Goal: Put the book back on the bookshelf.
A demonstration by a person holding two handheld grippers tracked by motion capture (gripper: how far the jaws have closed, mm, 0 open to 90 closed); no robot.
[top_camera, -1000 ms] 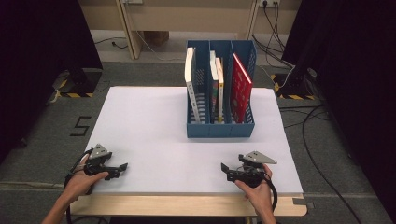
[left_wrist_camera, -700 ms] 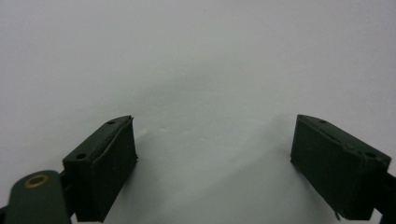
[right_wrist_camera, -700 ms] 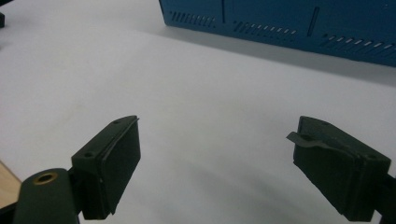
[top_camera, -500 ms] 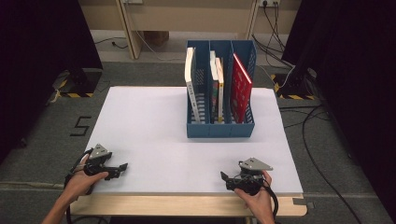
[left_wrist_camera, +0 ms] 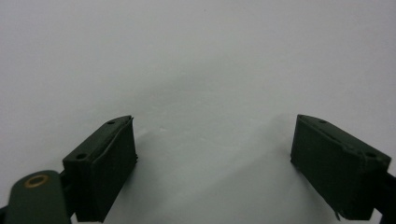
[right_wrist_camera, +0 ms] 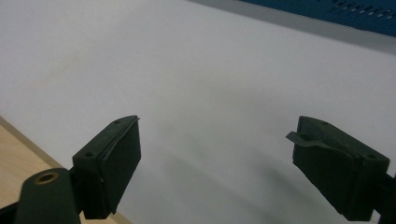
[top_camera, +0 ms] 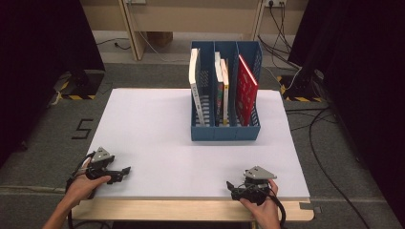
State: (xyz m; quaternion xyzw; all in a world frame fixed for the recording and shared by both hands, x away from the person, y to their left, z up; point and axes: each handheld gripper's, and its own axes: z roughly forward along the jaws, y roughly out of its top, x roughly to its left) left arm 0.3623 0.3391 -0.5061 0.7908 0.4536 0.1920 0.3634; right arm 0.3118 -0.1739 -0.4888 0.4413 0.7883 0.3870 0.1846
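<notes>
A blue three-slot file holder stands on the white table top, right of centre and towards the back. Its left slot holds a white book, the middle slot two thin books, the right slot a red book leaning sideways. My left gripper rests at the table's front left corner, open, with nothing between its jaws. My right gripper sits at the front right, near the table's edge, pointing left, also open and empty. The blue holder's base shows at the top of the right gripper view.
A wooden strip runs along the table's front edge. Cables trail over the grey carpet to the right. A black "5" mark lies on the floor at the left. Wooden furniture legs stand behind the table.
The right gripper has slid towards the front edge of the table and slightly left. The left gripper has stayed put.
</notes>
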